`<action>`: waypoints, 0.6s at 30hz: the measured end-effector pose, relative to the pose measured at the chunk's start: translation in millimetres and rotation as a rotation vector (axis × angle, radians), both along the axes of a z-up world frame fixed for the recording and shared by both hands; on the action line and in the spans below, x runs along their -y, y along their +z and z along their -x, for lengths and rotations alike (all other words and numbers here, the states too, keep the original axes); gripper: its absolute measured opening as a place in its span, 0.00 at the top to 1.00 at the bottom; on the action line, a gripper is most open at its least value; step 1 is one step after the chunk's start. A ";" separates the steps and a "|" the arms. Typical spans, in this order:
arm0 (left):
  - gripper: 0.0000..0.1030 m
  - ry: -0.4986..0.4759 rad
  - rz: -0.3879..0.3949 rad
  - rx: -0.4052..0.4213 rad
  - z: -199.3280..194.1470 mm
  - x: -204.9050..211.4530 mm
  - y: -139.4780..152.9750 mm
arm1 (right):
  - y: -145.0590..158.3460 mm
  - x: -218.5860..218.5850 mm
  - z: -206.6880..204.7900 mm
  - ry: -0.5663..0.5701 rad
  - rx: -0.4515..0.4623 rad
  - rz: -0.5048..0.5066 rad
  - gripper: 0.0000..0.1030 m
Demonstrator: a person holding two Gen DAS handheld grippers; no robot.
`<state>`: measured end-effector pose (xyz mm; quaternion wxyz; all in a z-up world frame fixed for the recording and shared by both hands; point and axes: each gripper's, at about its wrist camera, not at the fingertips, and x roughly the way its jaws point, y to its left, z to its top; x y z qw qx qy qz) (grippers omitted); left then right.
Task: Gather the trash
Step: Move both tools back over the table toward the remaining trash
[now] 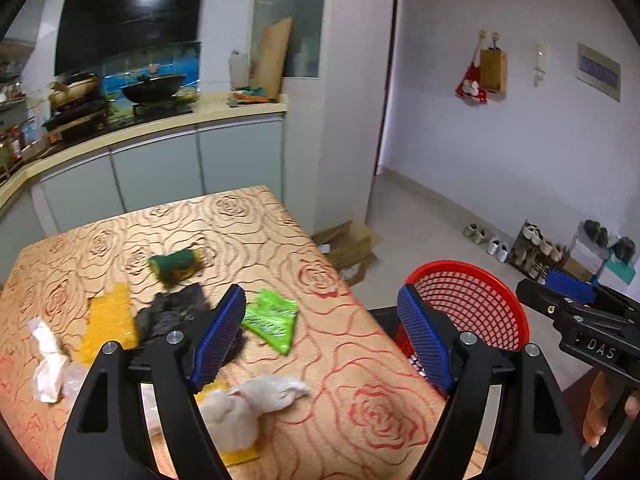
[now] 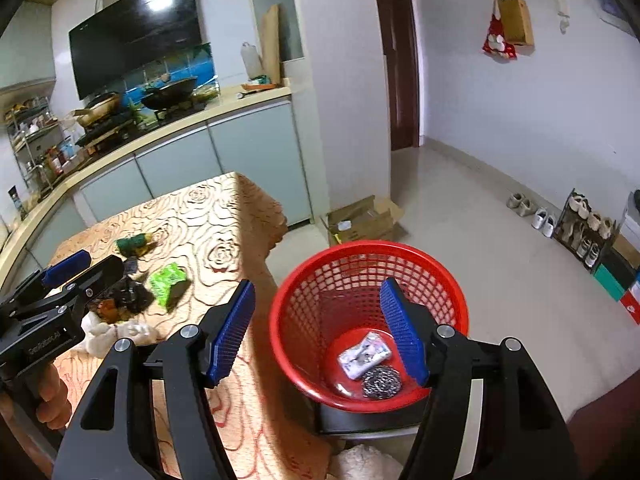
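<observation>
Table (image 1: 248, 220) carries trash: sponge (image 1: 176, 266) toward far edge, wrapper (image 1: 272, 318) toward right edge, crumpled bag (image 1: 172, 314) left of wrapper, tissue (image 1: 256, 400) at near edge. Basket (image 2: 280, 320) off right edge, holding packet (image 2: 364, 354) and scourer (image 2: 382, 383).

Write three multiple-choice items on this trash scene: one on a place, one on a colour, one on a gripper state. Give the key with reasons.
1. Where does the steel scourer lie?
A. on the table
B. in the basket
C. on the floor

2. What colour is the basket?
A. red
B. blue
C. white

3. How is the right gripper?
A. shut on a wrapper
B. shut on nothing
C. open

Key: B, it rests on the basket's bottom beside a white packet; A, its mesh wall and rim are red; C, its blue pads stand wide apart with nothing between them.
</observation>
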<state>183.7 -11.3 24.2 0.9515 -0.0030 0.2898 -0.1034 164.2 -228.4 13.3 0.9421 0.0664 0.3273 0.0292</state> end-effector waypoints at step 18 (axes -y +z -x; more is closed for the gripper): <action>0.26 0.339 -0.028 0.002 36.6 -146.7 -2.2 | -0.5 -77.9 0.8 0.150 -0.012 -0.009 0.32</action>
